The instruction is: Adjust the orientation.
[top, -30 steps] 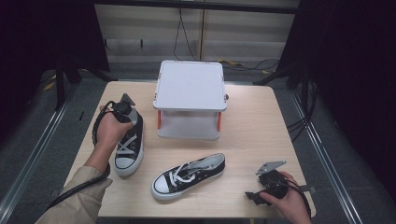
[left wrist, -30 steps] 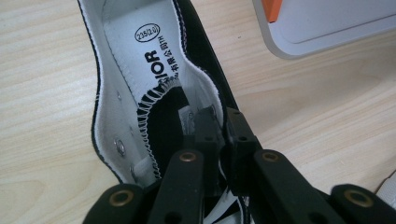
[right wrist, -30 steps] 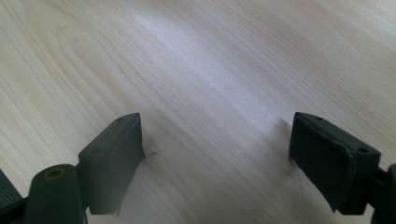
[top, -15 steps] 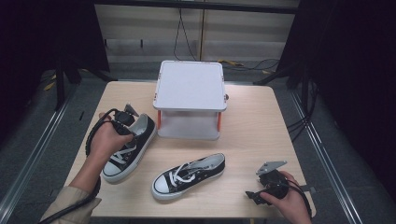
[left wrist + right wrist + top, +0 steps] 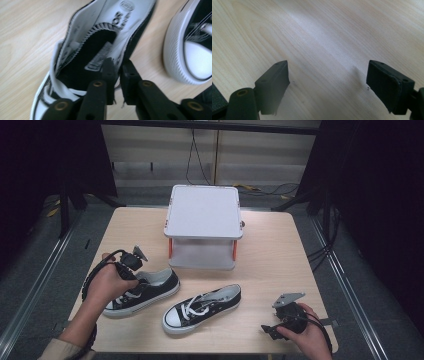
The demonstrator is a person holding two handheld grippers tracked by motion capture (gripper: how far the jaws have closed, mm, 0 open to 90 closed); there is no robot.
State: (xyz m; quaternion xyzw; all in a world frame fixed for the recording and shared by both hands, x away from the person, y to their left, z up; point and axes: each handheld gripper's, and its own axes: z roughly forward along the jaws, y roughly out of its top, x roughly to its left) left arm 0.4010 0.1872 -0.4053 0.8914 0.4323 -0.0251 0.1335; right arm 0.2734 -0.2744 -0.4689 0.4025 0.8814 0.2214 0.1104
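Over on the left, our left tongs [image 5: 134, 270] sit on the left shoe [image 5: 150, 290], gripped in the left hand [image 5: 107, 282]. In the left gripper view the left tongs [image 5: 118, 75] pinch the shoe's side wall [image 5: 126, 47] near the heel, one jaw inside the opening, one outside, almost closed with just that thin canvas between them. They have just been easing open a touch, yet the wall sits between the pads and we see them against it. The left shoe [image 5: 85, 57] shows us its white lining and dark insole, laces trailing at the lower left.

The shoe lies on the table [image 5: 270, 265] at the near left, toe toward the left edge, heel pointing toward the white stand [image 5: 204, 212] at the middle of the table. The heel is close to the stand's front but apart from it.

Moving to the middle, the second shoe [image 5: 202, 307] rests on its sole, white toe cap toward us and to the left, heel toward the right. The two lie near each other, not touching; in the left gripper view that second shoe's rubber toe [image 5: 182, 50] shows at the right edge.

Now the far right: our right tongs [image 5: 270, 330] rest in the right hand [image 5: 302, 332] at the near right corner, well apart from both shoes. In the right gripper view the right tongs [image 5: 327, 82] stand wide open over bare wood [image 5: 324, 37], holding nothing.
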